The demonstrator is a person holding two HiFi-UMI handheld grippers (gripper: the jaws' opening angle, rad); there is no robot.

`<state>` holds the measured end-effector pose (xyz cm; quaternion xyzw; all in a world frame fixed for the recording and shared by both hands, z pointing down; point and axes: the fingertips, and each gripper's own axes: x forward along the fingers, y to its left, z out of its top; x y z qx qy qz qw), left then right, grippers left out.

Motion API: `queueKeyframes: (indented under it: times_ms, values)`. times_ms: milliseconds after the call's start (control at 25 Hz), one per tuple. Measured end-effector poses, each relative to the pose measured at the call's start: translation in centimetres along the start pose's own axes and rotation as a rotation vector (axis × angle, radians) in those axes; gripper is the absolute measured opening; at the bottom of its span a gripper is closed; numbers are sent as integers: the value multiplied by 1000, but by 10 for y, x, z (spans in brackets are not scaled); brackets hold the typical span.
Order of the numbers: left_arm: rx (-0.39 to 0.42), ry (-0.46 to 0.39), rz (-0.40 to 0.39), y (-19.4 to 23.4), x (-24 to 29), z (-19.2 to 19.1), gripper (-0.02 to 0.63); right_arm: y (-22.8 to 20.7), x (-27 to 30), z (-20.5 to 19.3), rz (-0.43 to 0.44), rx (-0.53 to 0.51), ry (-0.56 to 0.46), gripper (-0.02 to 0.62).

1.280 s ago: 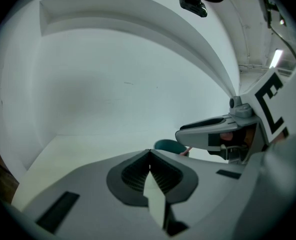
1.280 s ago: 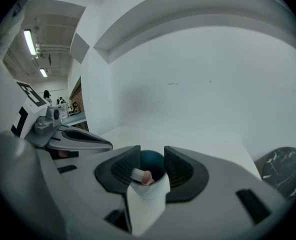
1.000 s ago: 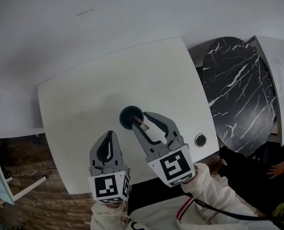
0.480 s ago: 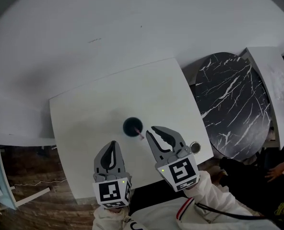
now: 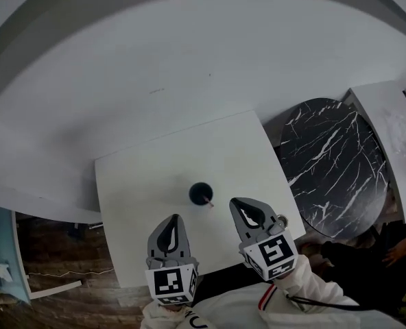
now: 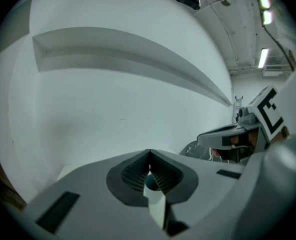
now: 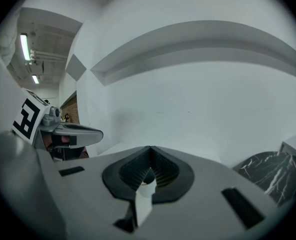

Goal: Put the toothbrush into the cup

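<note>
Item one: white square table (image 5: 141, 204), seen from above, set against a plain white wall (image 5: 189, 60).

Item two: dark round cup (image 5: 201, 192), upright on the table, a little nearer your edge than its middle.

Item three: toothbrush (image 5: 210, 202). It stands in the cup; only a small pink end shows, leaning over the rim on the side toward your right gripper. The rest is too small to make out.

Item four: your left gripper (image 5: 174, 219), grey, with a black-and-white marker cube (image 5: 172, 284) at its rear. It is held above the table's near part, apart from the cup. Its jaws are pressed together with nothing between them.

Item five: your right gripper (image 5: 235, 203), same build, just to the right of the cup and clear of it. Its jaws have just been closing and now meet tip to tip, with nothing between them.

Item six: round black tabletop with white marble veining (image 5: 333, 163), beside the white table on your right.

Item seven: your white sleeve (image 5: 295, 290) with a red stripe, behind the right gripper.
</note>
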<state>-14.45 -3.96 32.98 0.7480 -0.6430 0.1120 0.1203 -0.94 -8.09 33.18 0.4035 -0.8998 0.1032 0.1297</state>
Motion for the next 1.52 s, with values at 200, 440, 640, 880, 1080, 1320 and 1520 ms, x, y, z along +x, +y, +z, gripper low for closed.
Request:
queueKeyframes:
  times_ms: [200,440,640,880,1080,1320,1520]
  values:
    - [24,-26,0,-6,-22,21,10,0,-27,31,-17,8,-64,5]
    - [38,-80,-4,-17,-38,44,10,8,-49,55,-23,10,-124,5]
    - [41,-103,-5,-22,-43,54,11,15,-52,62,-5,-3,-125,5]
    - [48,-111,7,-19,-45,58,11,12,-53,58,-1,18,-123,5]
    - [48,-106,11,-17,-45,56,9,12,-53,58,2,24,-125,4]
    - [27,-98,2,-19,-43,53,10,11,-52,52,8,44,-119,3]
    - [25,-91,2,-16,-41,51,11,8,-51,57,-4,27,-113,5]
